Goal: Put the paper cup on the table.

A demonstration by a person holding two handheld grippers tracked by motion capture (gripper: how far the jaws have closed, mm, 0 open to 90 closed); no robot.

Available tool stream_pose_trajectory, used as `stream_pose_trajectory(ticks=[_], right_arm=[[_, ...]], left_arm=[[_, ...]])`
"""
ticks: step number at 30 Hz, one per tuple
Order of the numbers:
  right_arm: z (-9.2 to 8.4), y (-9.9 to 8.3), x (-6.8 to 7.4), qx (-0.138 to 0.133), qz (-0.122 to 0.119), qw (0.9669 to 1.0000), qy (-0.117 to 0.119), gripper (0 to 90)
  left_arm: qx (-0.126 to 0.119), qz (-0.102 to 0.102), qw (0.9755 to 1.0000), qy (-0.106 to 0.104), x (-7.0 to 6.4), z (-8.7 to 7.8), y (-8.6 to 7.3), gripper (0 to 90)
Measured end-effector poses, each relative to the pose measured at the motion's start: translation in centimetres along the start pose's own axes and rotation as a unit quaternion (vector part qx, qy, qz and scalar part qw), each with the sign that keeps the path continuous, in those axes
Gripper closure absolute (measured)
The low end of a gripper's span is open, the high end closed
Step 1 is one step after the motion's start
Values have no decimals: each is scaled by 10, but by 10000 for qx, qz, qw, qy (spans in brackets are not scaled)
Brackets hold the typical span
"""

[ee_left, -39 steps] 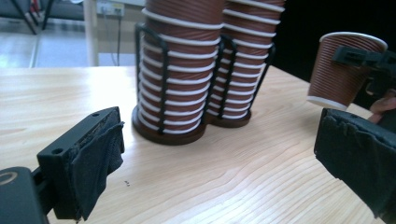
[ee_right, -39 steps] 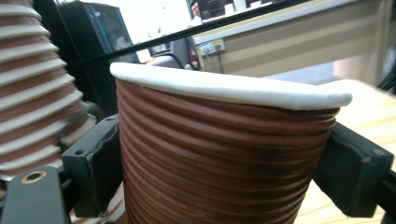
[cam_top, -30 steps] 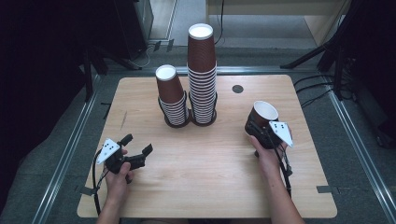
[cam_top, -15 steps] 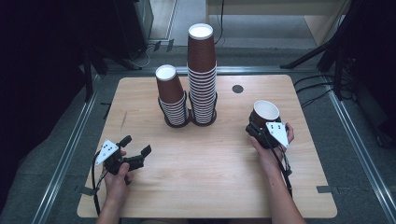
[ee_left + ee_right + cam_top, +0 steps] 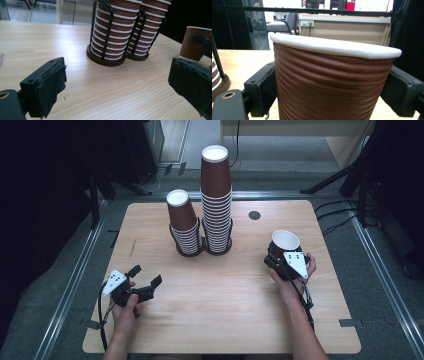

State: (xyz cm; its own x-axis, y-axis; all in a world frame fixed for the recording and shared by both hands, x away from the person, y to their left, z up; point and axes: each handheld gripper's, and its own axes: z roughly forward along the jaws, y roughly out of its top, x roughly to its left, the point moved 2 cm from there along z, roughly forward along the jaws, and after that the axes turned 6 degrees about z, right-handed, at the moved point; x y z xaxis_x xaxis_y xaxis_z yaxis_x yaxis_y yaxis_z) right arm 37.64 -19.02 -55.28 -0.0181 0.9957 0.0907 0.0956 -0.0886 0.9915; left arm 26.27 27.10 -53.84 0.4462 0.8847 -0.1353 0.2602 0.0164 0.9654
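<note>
A brown ribbed paper cup (image 5: 285, 240) with a white rim stands upright on the right side of the wooden table (image 5: 225, 295). My right gripper (image 5: 284, 252) has it between its jaws, and in the right gripper view both pads still lie against the walls of the cup (image 5: 332, 82). These jaws have just been opening. My left gripper (image 5: 146, 274) rests near the front left, open, with bare table between its pads (image 5: 52, 85). From there the cup (image 5: 196, 43) shows at the far right.
Two black wire holders stand at the back middle. One carries a short stack of cups (image 5: 184, 227), the other a tall stack (image 5: 216, 195). A dark round hole (image 5: 254, 215) lies right of them. Metal rails run along both table sides.
The cup in my right gripper has gone from slightly tilted to upright. The right hand shifted only a little. My left gripper has kept still.
</note>
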Motion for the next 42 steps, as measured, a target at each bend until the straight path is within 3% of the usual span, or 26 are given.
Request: stream_pose_trajectory(ticks=[4, 7, 9, 13, 17, 23, 36, 40, 42], right_arm=[[-1, 3, 1, 190, -136, 9997, 39, 107], [-2, 3, 1, 335, -106, 9993, 96, 98], [-2, 1, 2, 476, -84, 9988, 119, 40], [-4, 1, 1, 501, 154, 9983, 269, 0], [-8, 3, 3, 589, 107, 9975, 382, 0], [-17, 6, -2, 660, 132, 9971, 358, 0], [-57, 6, -37, 638, 70, 9968, 476, 0], [-68, 5, -49, 562, 19, 9975, 426, 0], [-79, 5, -62, 456, -44, 9984, 343, 0]], left_arm=[[-12, -15, 10000, -6, 0, -1, 0, 15], [-21, -23, 10000, -3, 0, -1, 1, 15], [-27, -22, 10000, -5, 0, -1, 1, 15], [-21, -22, 10000, -7, 0, -1, 1, 15], [-26, -22, 10000, -10, 1, -1, 1, 15], [-32, -32, 10000, -6, 1, -2, 1, 15], [7, -27, 10000, 33, 2, -3, -1, 15], [19, -20, 10000, 38, 2, -4, -1, 15], [27, -30, 10000, 61, 3, -5, -1, 15]])
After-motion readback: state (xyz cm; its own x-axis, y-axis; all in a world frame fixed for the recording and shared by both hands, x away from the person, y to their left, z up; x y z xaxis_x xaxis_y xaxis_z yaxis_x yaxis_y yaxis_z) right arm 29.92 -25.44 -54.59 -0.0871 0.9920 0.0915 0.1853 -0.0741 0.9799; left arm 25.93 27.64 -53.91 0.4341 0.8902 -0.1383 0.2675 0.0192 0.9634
